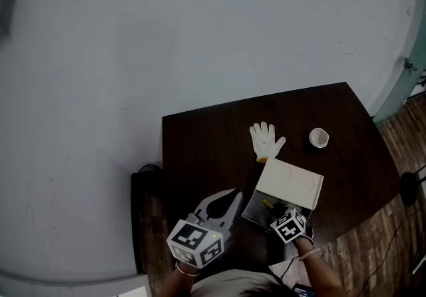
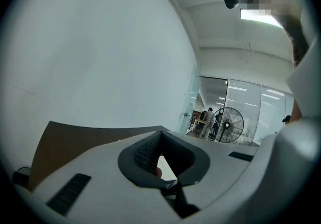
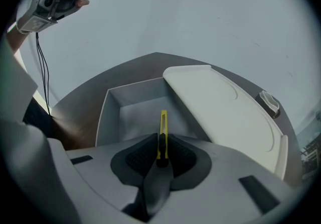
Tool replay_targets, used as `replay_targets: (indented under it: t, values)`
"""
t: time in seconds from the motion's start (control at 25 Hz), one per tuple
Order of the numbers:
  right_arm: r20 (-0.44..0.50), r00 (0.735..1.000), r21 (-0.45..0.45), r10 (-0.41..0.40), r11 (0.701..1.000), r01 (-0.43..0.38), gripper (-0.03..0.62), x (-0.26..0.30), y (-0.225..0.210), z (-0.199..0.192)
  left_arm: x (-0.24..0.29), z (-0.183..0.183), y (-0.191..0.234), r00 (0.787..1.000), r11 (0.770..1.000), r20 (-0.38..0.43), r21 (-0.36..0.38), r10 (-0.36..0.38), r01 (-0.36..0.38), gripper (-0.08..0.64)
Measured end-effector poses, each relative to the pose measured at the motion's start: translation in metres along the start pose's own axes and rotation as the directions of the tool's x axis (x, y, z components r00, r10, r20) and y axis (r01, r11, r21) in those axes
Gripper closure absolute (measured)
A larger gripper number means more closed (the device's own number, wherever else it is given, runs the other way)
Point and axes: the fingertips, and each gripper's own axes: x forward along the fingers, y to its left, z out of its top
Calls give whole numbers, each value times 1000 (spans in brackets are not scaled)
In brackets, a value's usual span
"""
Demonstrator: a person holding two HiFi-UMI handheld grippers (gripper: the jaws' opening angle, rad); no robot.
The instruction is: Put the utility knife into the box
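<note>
A yellow utility knife (image 3: 163, 127) is clamped in my right gripper (image 3: 161, 140), its tip pointing into the open grey box (image 3: 108, 112). In the head view, the right gripper (image 1: 276, 214) hovers over the box's (image 1: 255, 214) near end, and the knife (image 1: 267, 204) shows as a yellow sliver inside the box's outline. The white lid (image 1: 290, 182) lies tilted over the box's far side. My left gripper (image 1: 234, 194) is held up at the left of the box, shut and holding nothing. In its own view the left gripper (image 2: 160, 135) faces the wall.
On the dark table (image 1: 200, 149) a white glove (image 1: 266, 139) lies beyond the box, and a small white cup (image 1: 319, 136) stands to the glove's right. The table's near edge is close under both grippers. A fan (image 2: 225, 125) stands far off.
</note>
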Motion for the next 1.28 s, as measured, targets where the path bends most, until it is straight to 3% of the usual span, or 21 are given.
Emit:
replay_targets:
  t: [0.72, 0.88, 1.28]
  values:
    - [-48, 999, 53, 22, 998, -20, 518, 10, 2, -3, 0, -1, 7, 1000, 1000, -6, -7, 4, -4, 543]
    - [-27, 1000, 78, 9, 997, -7, 490, 8, 0, -1, -1, 0, 6, 1000, 1000, -4, -3, -3, 3, 543]
    - [52, 998, 142, -47, 989, 39, 495, -9, 4, 11, -7, 1, -1, 999, 999, -8, 13, -31, 31, 543]
